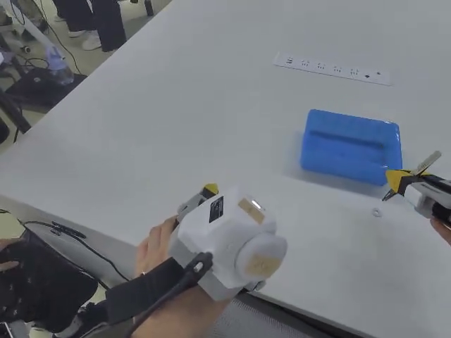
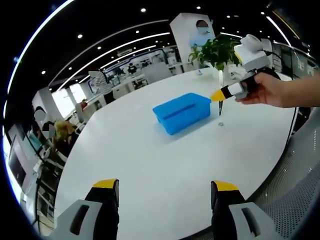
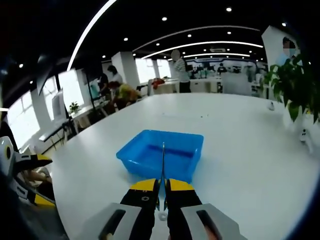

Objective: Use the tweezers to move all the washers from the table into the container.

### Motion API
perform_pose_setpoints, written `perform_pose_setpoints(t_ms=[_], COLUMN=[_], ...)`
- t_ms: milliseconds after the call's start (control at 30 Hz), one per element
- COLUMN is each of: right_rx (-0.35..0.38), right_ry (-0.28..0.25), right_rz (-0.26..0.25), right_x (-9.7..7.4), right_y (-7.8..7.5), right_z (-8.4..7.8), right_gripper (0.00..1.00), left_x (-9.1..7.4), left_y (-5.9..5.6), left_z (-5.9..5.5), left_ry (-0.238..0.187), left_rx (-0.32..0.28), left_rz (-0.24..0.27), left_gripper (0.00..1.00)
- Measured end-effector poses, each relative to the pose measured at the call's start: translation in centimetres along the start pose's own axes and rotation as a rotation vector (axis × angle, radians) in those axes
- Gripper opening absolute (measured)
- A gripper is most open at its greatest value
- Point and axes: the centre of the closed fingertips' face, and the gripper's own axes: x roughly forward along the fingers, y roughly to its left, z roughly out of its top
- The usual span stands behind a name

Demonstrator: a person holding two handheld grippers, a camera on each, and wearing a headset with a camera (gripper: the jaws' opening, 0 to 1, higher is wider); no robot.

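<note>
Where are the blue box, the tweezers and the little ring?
blue box (image 1: pixel 338 169): head view, on its near side wall.
tweezers (image 3: pixel 163 165): right gripper view, on the thin metal shaft over the box.
little ring (image 1: pixel 377 212): head view, on the tiny ring itself.

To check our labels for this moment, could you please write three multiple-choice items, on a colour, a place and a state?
1. The container is: A red; B blue; C green.
2. The washer lies: A in the container; B on the table beside it; C on a shelf.
3. The left gripper is: A open; B shut on a pen; C shut on the washer.
Answers: B, its walls are blue; B, bare tabletop surrounds it; A, its jaws stand wide apart.
</note>
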Motion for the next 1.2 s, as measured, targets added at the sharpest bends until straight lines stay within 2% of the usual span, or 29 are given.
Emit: perform_pose_setpoints(t_ms=[233,1000,1200], right_rx=[0.017,-0.067,-0.033], right_ry=[0.016,0.012,0.008], right_rz=[-0.008,-0.036,-0.035], right_x=[0.7,0.4,0.3], right_y=[-0.1,-0.5,-0.8], right_z=[-1.3,-1.9,-1.6], right_gripper=[0.04,0.03,0.03], left_x=[0.1,0.1,0.0], left_y=[-0.1,-0.1,0.0], left_z=[-0.3,-0.5,-0.4], left_ry=[0.015,0.028,0.024], left_rx=[0.006,0.011,0.010], left_rz=[-0.006,-0.005,-0.002], left_gripper=[0.76,0.76,0.76])
